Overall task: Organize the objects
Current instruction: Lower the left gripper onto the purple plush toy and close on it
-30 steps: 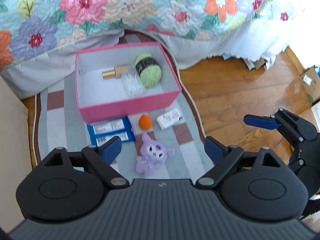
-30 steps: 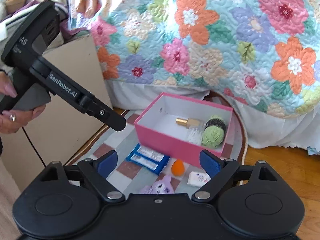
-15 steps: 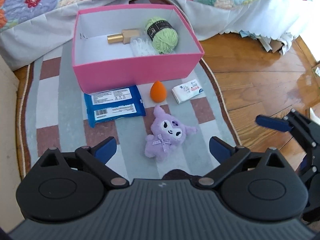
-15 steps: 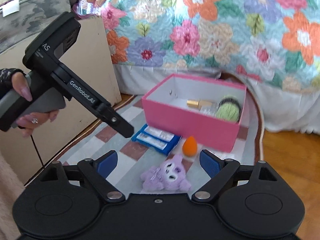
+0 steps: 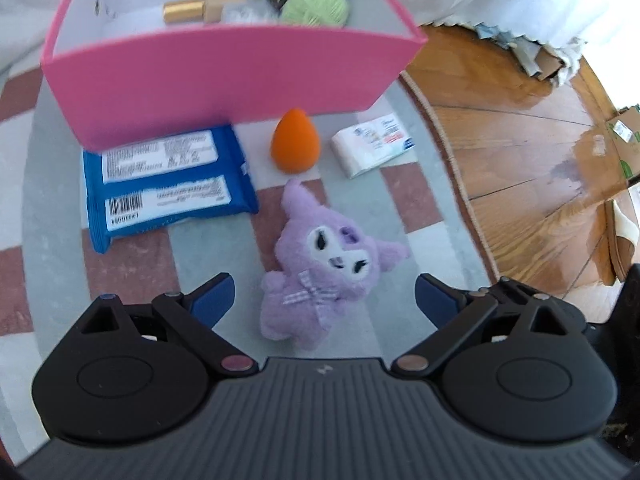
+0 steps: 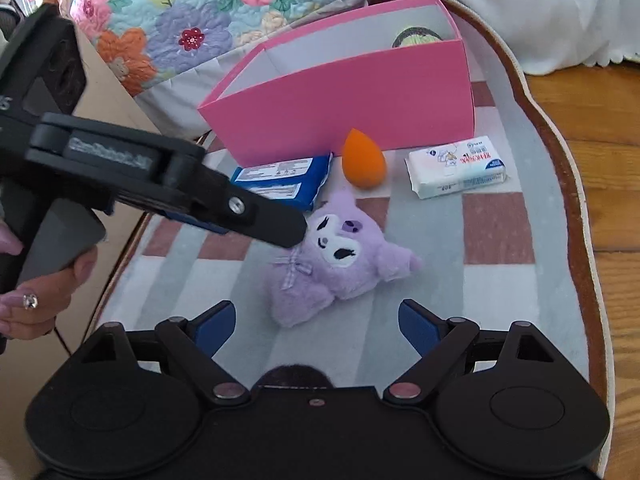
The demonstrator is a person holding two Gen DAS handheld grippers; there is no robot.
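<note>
A purple plush toy point(image 5: 320, 268) lies on the striped rug, also in the right wrist view point(image 6: 336, 264). My left gripper point(image 5: 324, 300) is open, its blue pads either side of the plush's lower body. My right gripper point(image 6: 316, 320) is open and empty just before the plush. Beyond lie an orange sponge egg point(image 5: 295, 140), a blue wipes pack point(image 5: 164, 184) and a white tissue pack point(image 5: 372, 144). The pink box point(image 5: 224, 76) holds green yarn point(image 5: 312, 0) and a gold bottle point(image 5: 196, 6).
The rug's edge point(image 5: 452, 152) meets wooden floor point(image 5: 532, 168) on the right. A floral quilt point(image 6: 180, 20) hangs over the bed behind the box. A beige cabinet side point(image 6: 116, 92) stands at the left. Cardboard scraps point(image 5: 624, 132) lie at far right.
Both grippers have come down and forward toward the rug. The left gripper's open fingers now flank the plush toy. Nothing on the rug has moved.
</note>
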